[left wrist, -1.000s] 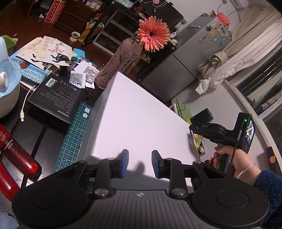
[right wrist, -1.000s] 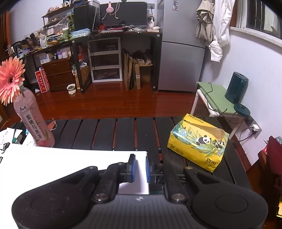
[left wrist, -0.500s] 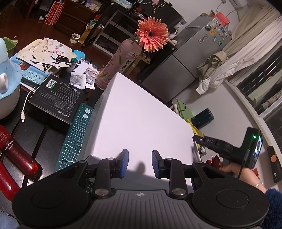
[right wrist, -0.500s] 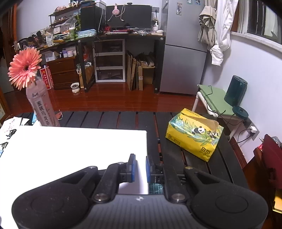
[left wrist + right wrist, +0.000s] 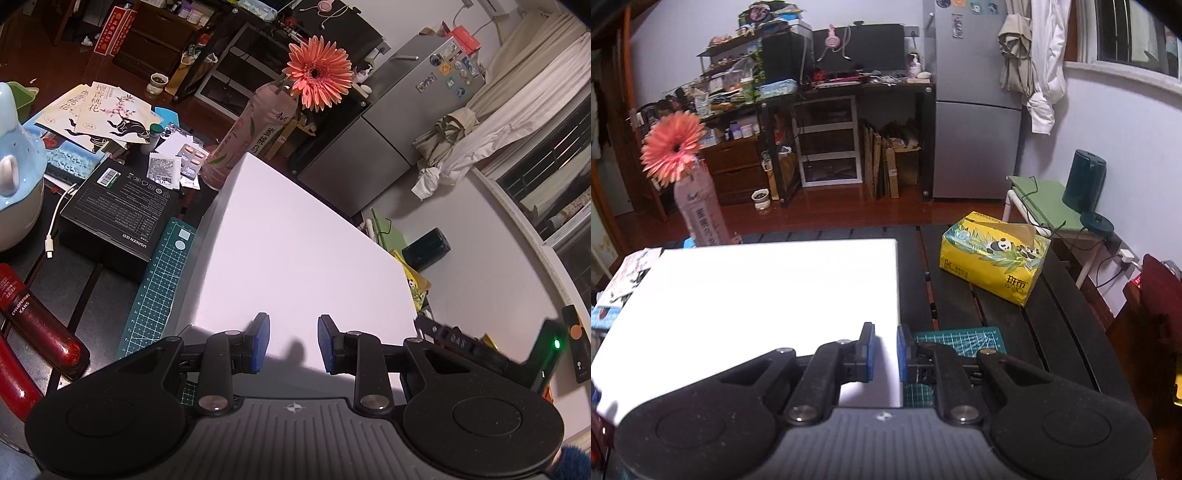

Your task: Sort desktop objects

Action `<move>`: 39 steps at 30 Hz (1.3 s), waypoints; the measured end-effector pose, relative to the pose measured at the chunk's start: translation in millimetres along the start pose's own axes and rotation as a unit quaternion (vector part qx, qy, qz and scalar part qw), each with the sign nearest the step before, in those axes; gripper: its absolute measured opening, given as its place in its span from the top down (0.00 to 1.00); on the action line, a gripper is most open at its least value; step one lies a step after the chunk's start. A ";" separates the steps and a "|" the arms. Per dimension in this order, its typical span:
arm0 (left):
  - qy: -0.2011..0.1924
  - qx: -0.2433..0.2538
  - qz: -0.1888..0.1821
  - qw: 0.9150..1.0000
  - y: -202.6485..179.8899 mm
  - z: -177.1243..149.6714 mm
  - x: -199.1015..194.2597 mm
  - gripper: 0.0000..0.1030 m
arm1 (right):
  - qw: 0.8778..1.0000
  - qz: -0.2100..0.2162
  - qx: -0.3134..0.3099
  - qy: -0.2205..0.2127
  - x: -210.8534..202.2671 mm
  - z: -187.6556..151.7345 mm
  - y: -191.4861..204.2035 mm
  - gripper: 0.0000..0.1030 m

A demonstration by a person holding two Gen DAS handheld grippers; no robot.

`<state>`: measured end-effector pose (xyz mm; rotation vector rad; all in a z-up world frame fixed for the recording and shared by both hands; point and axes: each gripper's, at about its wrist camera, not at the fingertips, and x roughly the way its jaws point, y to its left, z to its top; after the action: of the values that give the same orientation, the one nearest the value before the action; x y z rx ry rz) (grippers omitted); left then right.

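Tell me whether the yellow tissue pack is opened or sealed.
Opened. In the right wrist view, a tissue sticks up from the slot on top of the tissue pack.

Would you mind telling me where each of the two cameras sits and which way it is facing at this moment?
Left wrist view: on the left gripper, angled down over the white board toward the black box and fridge; the right gripper and a blue sleeve show.
Right wrist view: on the right gripper, over the board's right edge, facing the yellow tissue pack and desk; only its own fingers show.
Shared: white board, flower bottle, fridge, green cutting mat.
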<state>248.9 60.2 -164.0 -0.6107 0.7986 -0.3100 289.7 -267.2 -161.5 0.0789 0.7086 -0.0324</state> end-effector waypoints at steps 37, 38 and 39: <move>0.010 -0.014 0.006 1.000 9.6 3.5 0.5 0.88 | 0.956 0.242 -0.160 0.038 -26.0 44.0 139.7 0.90; 0.010 -0.013 0.006 1.000 9.3 3.4 0.5 0.88 | 0.954 0.246 -0.163 0.044 -21.4 43.8 147.9 0.90; 0.010 -0.013 0.006 1.000 9.5 3.5 0.5 0.89 | 0.953 0.250 -0.166 0.051 -16.9 43.5 155.7 0.90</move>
<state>252.1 68.8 -168.3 -0.6278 0.8265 -0.2947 313.9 -115.6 -108.1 -0.0640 0.7712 0.5802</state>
